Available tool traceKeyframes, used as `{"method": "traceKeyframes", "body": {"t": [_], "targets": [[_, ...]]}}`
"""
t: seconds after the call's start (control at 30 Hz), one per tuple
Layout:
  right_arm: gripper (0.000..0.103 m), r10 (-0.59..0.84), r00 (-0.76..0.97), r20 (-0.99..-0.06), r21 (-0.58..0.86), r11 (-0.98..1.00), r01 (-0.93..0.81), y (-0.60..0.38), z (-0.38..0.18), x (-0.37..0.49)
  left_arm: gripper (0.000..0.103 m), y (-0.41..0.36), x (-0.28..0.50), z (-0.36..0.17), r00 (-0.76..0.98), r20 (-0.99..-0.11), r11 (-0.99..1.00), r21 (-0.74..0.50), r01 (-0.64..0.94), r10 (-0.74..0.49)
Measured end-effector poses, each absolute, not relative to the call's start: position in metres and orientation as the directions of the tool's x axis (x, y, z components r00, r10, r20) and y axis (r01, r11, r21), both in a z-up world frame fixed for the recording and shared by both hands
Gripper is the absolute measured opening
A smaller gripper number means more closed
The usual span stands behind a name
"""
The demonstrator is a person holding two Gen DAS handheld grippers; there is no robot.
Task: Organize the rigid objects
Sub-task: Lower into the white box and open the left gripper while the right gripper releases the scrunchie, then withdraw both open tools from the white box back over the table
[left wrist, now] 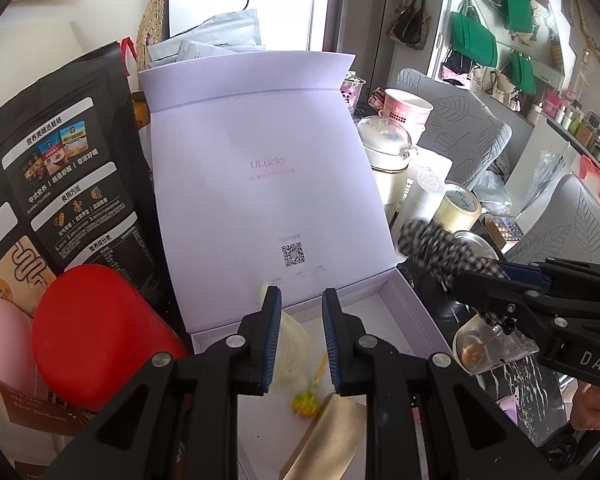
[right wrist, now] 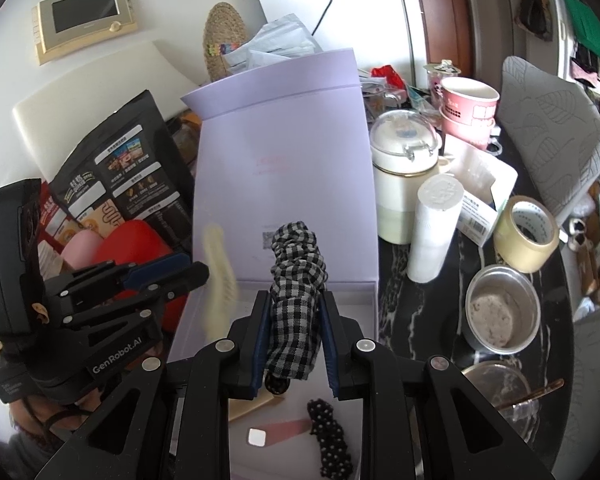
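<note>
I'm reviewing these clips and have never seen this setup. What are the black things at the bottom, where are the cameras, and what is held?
There is no robot here. A person holds a pair of tongs in each hand, and each pair has a wide-angle camera looking along its fingers. One picture is from the left tongs, the other from the right tongs. Both hang over an open lilac box on a cluttered dark table with tape and a pot. The right tongs pinch a checked cloth. The left tongs grip nothing; a blurred pale piece sits by one finger.
</note>
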State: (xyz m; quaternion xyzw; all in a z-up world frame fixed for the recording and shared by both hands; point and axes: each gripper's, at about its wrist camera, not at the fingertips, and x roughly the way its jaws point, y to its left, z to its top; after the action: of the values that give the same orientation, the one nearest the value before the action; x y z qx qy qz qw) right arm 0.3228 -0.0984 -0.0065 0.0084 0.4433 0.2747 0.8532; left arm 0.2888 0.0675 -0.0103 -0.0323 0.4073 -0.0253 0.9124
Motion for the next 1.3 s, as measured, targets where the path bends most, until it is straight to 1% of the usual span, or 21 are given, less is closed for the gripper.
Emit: {"method": "traceKeyframes", "body": {"t": [0.13, 0.17, 0.2, 0.47, 0.83, 1.3], "targets": [[0.036, 0.467, 0.461, -0.755, 0.255, 0.856, -0.450, -0.101, -0.007, 0.324, 0.021, 0.065, 0.291, -0.011, 0.659, -0.750, 0.999, -0.052, 0.012, -0.047], [0.040, 0.466, 0.463, -0.754, 0.255, 0.857, -0.447, -0.101, -0.007, 0.323, 0.021, 0.065, 0.291, -0.011, 0.658, -0.752, 0.999, -0.050, 0.010, -0.044], [0.041, 0.467, 0.464, -0.753, 0.256, 0.857, -0.447, -0.101, -0.007, 0.323, 0.021, 0.066, 0.292, -0.012, 0.656, -0.753, 0.999, -0.050, 0.006, -0.042], [0.041, 0.473, 0.464, -0.749, 0.258, 0.854, -0.452, -0.103, -0.002, 0.318, 0.021, 0.065, 0.288, -0.009, 0.657, -0.753, 0.999, -0.042, 0.007, -0.036], [0.041, 0.475, 0.483, -0.735, 0.251, 0.853, -0.457, -0.104, 0.012, 0.304, 0.021, 0.061, 0.274, 0.009, 0.678, -0.734, 0.999, -0.041, 0.007, -0.035], [0.041, 0.486, 0.523, -0.700, 0.232, 0.848, -0.477, -0.113, 0.046, 0.259, 0.021, 0.049, 0.235, 0.041, 0.709, -0.704, 0.999, -0.030, 0.024, -0.038]]}}
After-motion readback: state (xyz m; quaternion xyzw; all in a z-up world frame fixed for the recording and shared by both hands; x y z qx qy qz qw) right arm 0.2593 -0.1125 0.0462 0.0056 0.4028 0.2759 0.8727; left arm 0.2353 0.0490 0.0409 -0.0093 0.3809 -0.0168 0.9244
